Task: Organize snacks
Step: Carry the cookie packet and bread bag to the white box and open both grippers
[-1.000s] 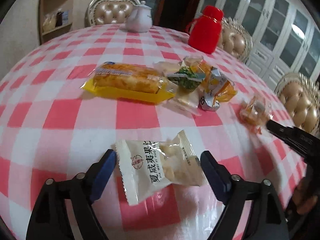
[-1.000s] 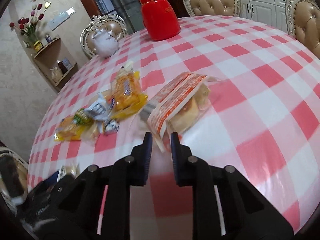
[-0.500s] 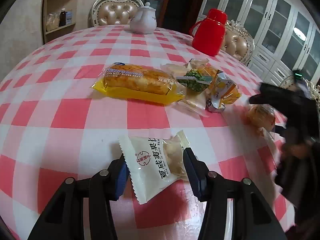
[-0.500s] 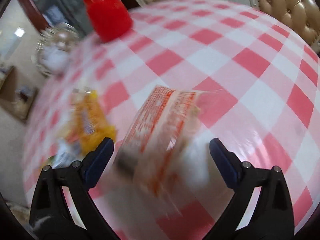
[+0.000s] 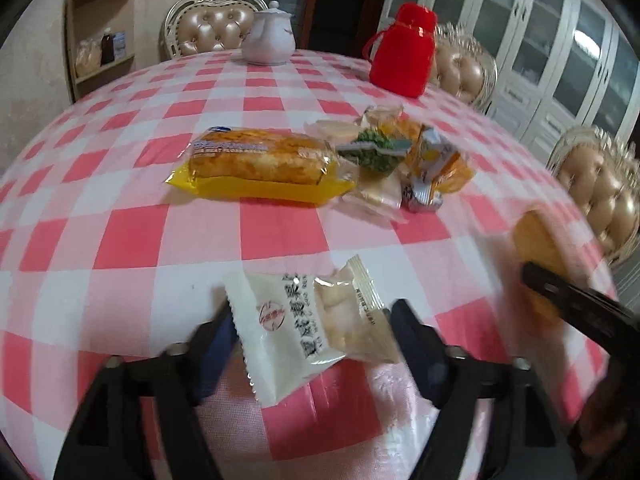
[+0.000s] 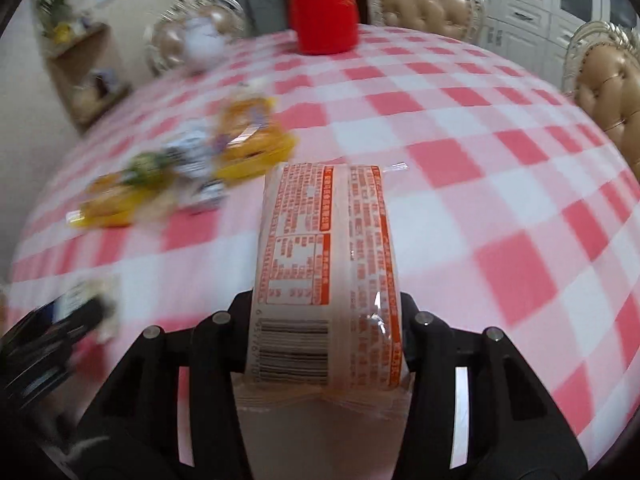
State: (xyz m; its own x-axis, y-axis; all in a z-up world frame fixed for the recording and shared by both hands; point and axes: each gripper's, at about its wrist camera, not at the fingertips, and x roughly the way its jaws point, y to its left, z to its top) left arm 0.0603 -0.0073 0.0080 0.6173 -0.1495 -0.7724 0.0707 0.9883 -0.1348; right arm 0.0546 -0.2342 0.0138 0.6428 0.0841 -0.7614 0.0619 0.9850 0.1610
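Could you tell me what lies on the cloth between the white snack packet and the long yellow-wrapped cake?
Nothing: in the left wrist view, only bare checked tablecloth separates the white packet from the yellow-wrapped cake.

The tabletop (image 5: 280, 232) wears a smooth, slightly shiny pink and white checked cloth. The white snack packet (image 5: 304, 328) is thin plastic, matt white with a clear part. The long bread bag (image 5: 260, 168) is shiny see-through plastic on yellow. The orange printed packet (image 6: 328, 280) is glossy, crinkly plastic. The red jug (image 5: 402, 50) is shiny plastic. The teapot (image 5: 269, 40) looks like glazed china.
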